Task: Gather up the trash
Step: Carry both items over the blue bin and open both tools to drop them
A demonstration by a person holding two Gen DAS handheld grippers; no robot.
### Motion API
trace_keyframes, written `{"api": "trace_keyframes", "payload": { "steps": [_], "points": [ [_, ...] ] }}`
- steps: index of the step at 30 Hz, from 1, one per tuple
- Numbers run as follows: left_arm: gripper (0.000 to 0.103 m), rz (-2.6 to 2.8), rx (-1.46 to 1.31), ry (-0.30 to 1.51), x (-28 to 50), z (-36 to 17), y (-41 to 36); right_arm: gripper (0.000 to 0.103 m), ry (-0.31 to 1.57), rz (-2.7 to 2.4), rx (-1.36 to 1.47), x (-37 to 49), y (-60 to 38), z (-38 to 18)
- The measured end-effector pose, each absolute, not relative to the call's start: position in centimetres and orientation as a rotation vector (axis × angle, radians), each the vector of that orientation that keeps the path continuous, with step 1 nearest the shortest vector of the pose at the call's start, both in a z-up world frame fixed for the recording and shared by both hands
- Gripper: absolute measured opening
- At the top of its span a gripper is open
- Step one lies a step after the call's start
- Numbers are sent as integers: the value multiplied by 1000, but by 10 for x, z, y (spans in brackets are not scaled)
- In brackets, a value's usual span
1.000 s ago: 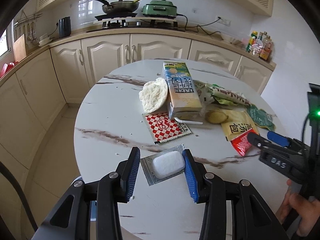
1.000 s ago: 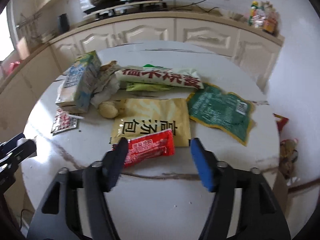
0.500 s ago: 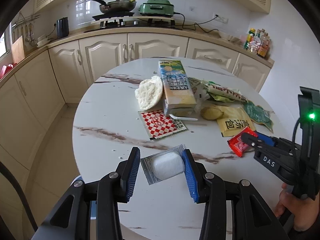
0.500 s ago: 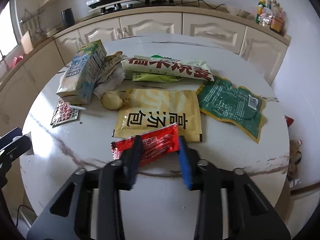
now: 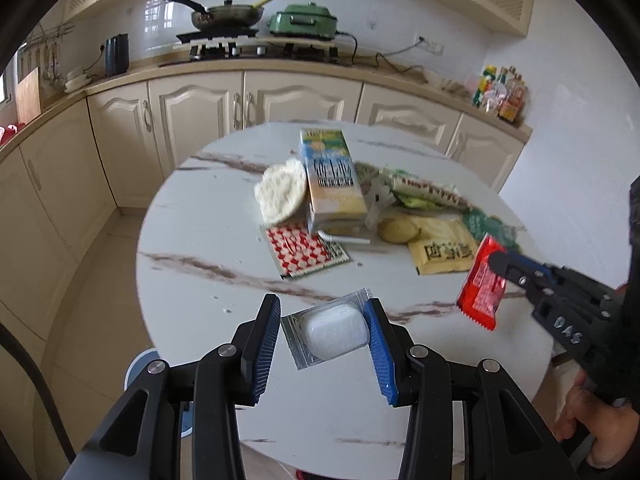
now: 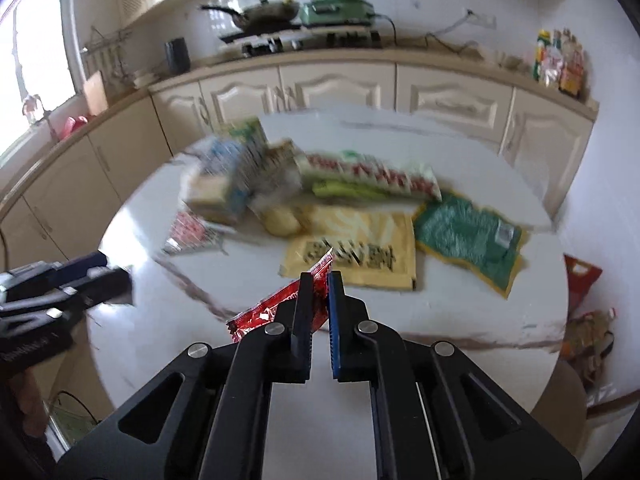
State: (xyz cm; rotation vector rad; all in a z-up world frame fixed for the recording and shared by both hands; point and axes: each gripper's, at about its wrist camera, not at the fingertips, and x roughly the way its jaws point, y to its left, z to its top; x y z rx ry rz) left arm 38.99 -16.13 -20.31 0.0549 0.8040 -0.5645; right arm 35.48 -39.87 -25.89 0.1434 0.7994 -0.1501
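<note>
My left gripper is shut on a clear packet with a white block inside, held just above the near edge of the round marble table. At the right, my right gripper holds a red wrapper hanging off the tabletop. In the right wrist view its jaws are closing, the red wrapper pinched between the pads. On the table lie a milk carton, a yellow packet, a green bag and a red-checkered sachet.
A white round cake, a pale lump and a long red-and-white bag lie beside the carton. Cream cabinets curve behind the table. Bags with litter sit low at the table's right. A person's hand grips the right tool.
The right gripper closed on the red wrapper and lifted it off the table. The left gripper kept its hold on the clear packet and barely moved.
</note>
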Motion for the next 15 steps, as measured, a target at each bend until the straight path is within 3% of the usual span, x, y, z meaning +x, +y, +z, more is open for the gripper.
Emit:
{"api": "trace_keyframes", "payload": {
  "steps": [7,15],
  "points": [
    [39,-455,32,700,386,-172,-99,7,663,14,28,372,-317,-197],
    [39,-177,5,663,395,-177,25,8,635,250,-98,419,-178,-211]
  ]
}}
